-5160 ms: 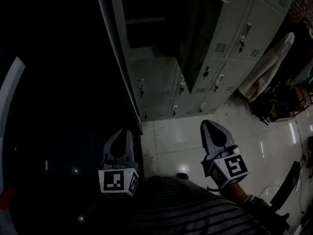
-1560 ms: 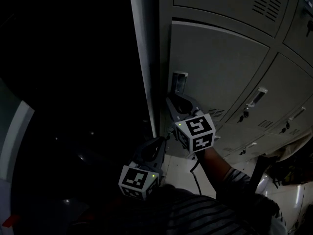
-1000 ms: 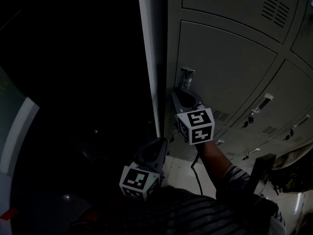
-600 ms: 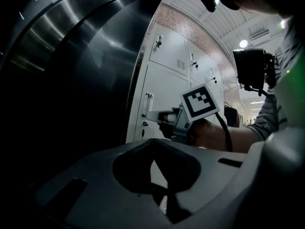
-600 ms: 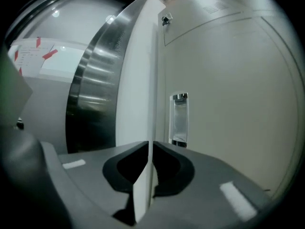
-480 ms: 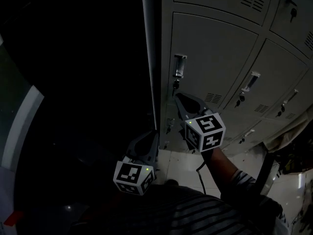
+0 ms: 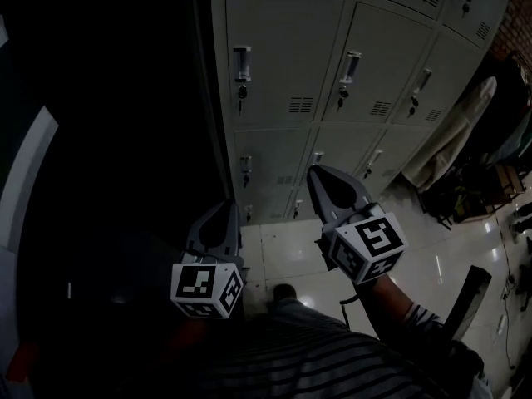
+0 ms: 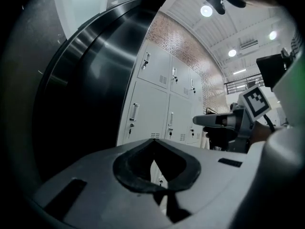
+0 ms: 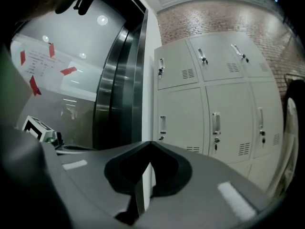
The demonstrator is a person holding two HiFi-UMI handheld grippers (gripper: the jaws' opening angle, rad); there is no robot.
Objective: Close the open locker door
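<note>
the grey locker door (image 7: 283,48) seems shut flush.

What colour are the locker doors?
Light grey locker doors, clearest in the right gripper view.

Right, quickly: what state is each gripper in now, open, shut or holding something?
Left gripper: shut, jaws together, nothing between them.
Right gripper: shut, jaws together, nothing between them.

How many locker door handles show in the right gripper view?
6 handles: upper row, left, middle, right; row below, left, middle, right. More may be hidden lower down behind the right gripper.
</note>
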